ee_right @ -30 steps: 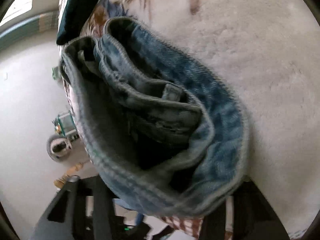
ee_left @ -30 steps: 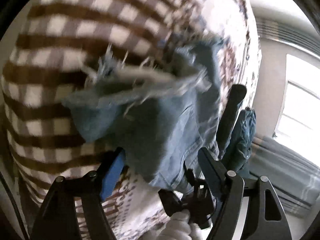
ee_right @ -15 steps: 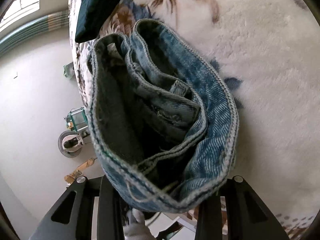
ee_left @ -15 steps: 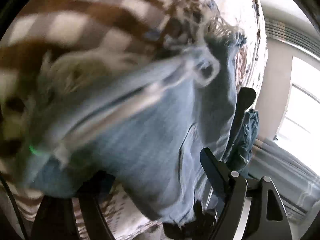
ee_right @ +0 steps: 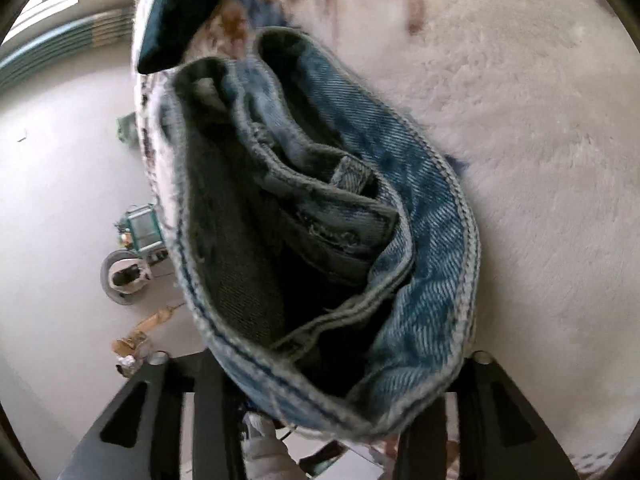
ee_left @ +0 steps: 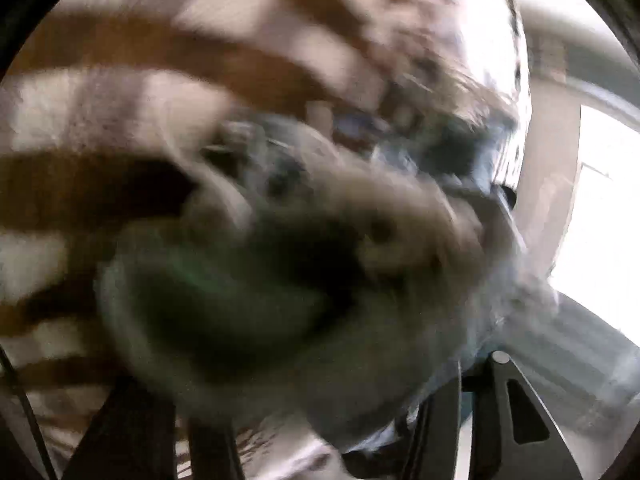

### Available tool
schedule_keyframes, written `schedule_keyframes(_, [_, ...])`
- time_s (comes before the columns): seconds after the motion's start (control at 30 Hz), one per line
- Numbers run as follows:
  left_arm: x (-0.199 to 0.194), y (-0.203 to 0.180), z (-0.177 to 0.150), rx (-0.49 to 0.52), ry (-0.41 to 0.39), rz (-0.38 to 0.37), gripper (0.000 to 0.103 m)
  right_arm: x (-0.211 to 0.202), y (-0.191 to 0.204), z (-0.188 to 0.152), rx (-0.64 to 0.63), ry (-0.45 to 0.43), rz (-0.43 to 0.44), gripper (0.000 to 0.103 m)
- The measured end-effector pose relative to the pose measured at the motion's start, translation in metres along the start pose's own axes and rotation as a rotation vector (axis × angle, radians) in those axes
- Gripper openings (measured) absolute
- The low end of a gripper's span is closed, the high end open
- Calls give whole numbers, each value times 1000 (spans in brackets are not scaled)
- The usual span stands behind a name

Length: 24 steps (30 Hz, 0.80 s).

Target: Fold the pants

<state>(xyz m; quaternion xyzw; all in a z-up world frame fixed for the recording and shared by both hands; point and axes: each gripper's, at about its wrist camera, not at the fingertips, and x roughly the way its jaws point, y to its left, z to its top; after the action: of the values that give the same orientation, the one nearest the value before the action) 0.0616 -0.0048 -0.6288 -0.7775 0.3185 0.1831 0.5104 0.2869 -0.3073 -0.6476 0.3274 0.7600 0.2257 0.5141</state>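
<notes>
The blue denim pants fill the right wrist view as a bunched roll of waistband and seams, held up over a white fluffy blanket. My right gripper is shut on the pants, its fingertips hidden by the cloth. In the left wrist view the pants are a blurred grey-blue mass right in front of the lens, over a brown and white checked blanket. My left gripper is shut on the pants, its jaws mostly covered.
A dark green cushion lies at the bed's edge. Pale floor below on the left holds a small teal stand and a round device. A bright window is at the right.
The left gripper has swung the pants leg end toward its lens, so the frayed hem is now a blur filling the view. The right gripper has shifted slightly with the waistband still in it.
</notes>
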Motion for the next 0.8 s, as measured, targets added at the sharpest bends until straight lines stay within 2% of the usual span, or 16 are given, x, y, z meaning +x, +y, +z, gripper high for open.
schedule_keyframes(0.1, [0, -6, 0, -1, -33, 29, 48, 1, -9, 4, 20, -10, -17, 54])
schedule_keyframes(0.17, [-4, -19, -6, 58, -75, 58, 33, 1, -12, 4, 39, -25, -4, 54])
schedule_keyframes(0.23, [-7, -35, -13, 130, -99, 81, 22, -2, -12, -2, 46, -59, 7, 43])
schedule_keyframes(0.3, [-15, -51, -21, 192, -105, 88, 19, -10, -11, -11, 40, -88, 13, 35])
schedule_keyframes(0.4, [-29, -72, -29, 241, -99, 79, 19, -25, -3, -24, 48, -122, 49, 31])
schedule_keyframes(0.6, [-57, -122, -45, 362, -88, 85, 19, -61, 32, -47, 32, -163, 118, 28])
schedule_keyframes(0.8, [-62, -206, -38, 476, -51, 32, 19, -102, 94, -44, -24, -232, 196, 28])
